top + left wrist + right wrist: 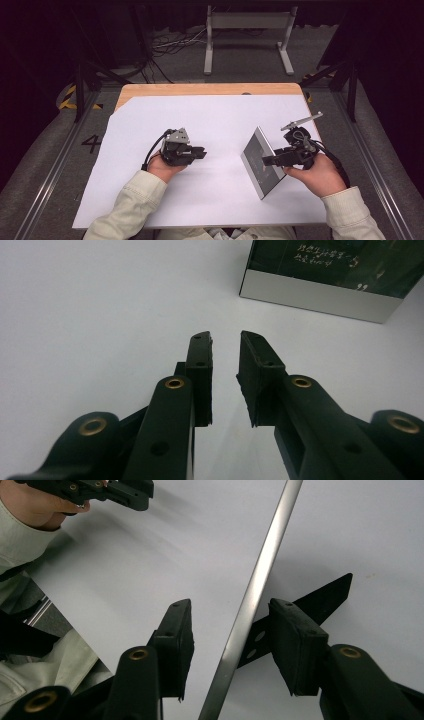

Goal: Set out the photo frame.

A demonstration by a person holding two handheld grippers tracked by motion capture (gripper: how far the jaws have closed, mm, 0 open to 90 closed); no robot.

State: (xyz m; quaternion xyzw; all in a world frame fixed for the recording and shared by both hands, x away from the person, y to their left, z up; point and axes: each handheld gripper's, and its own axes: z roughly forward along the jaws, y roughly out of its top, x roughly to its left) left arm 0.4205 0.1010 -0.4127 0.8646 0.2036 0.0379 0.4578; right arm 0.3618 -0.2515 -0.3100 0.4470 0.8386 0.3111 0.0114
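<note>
Frame (261, 162) stands tilted on the white sheet (150, 200), right of centre, propped on a black back stand. Right gripper (267, 160) straddles its thin silver edge, jaws apart, neither pad touching. Left gripper (200, 151) idle, jaws slightly parted, holding nothing. Frame looks rigid, light, with a glossy, likely slippery and breakable face. Best pinched across the metal edge.

A large dark "4" (91, 143) is painted on the grey floor (65, 165) left of the bench (200, 89). The dark face of the frame (325, 270) carries 2 short lines of small white writing (327, 256) in the left gripper view, too small and blurred to read. In the high view the same face (260, 155) shows only faint pale marks, unreadable.
</note>
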